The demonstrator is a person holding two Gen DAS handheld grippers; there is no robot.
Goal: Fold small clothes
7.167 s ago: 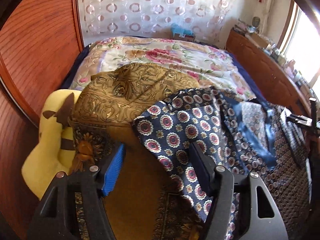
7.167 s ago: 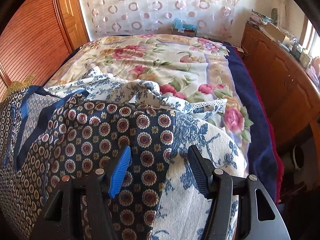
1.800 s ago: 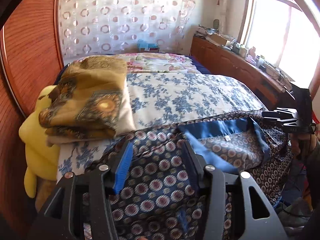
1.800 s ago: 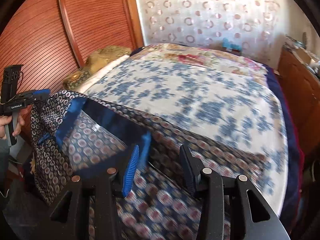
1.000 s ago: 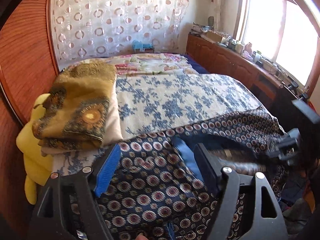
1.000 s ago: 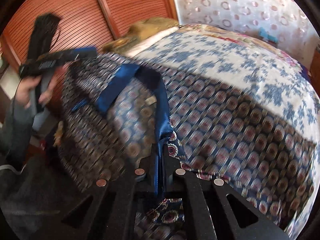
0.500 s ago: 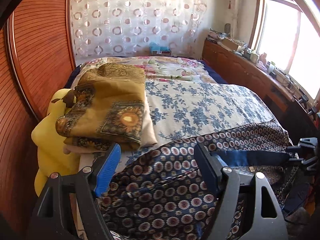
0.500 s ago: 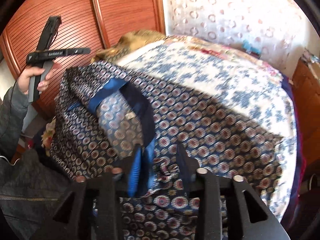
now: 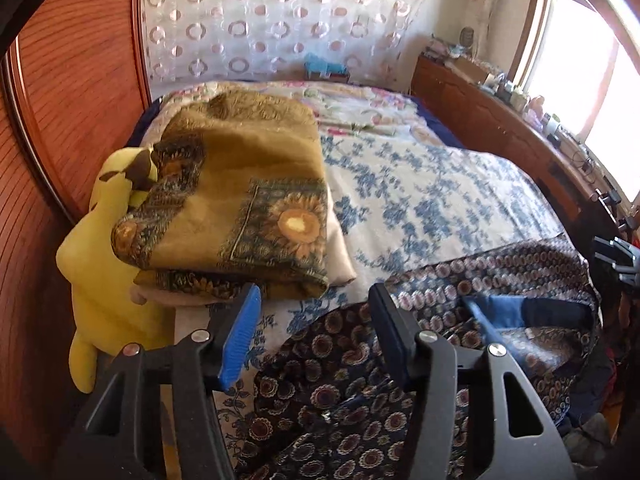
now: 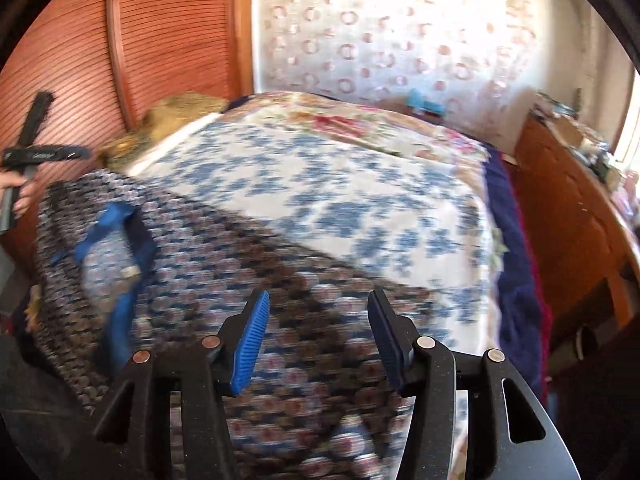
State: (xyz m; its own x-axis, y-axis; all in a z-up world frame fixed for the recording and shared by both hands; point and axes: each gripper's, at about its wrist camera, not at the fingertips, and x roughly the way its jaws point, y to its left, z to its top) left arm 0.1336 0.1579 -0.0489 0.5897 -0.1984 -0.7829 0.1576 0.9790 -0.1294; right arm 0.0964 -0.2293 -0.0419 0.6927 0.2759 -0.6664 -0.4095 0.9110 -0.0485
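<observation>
A dark navy garment (image 9: 360, 384) printed with round medallions lies spread over the near edge of the bed, its blue neckline trim (image 9: 504, 312) facing up. My left gripper (image 9: 314, 320) hovers over the garment's left edge. Its jaws are closing, with nothing pinched between them. In the right wrist view the same garment (image 10: 248, 280) is blurred, with the blue trim (image 10: 116, 240) at the left. My right gripper (image 10: 318, 336) hangs above it. Its jaws are opening and hold nothing. The left gripper (image 10: 36, 156) also shows at that view's left edge, held by a hand (image 10: 16, 196).
A blue-and-white floral sheet (image 9: 420, 192) covers the bed. A folded golden-brown blanket (image 9: 248, 200) rests on a yellow plush toy (image 9: 96, 272) at the left. A slatted wooden wardrobe (image 9: 60, 80) stands left. A cluttered wooden sideboard (image 9: 500, 120) runs under the window on the right.
My right gripper let go of the blue trim, opened and swung right, away from the neckline. My left gripper shifted left toward the blanket and its jaws narrowed.
</observation>
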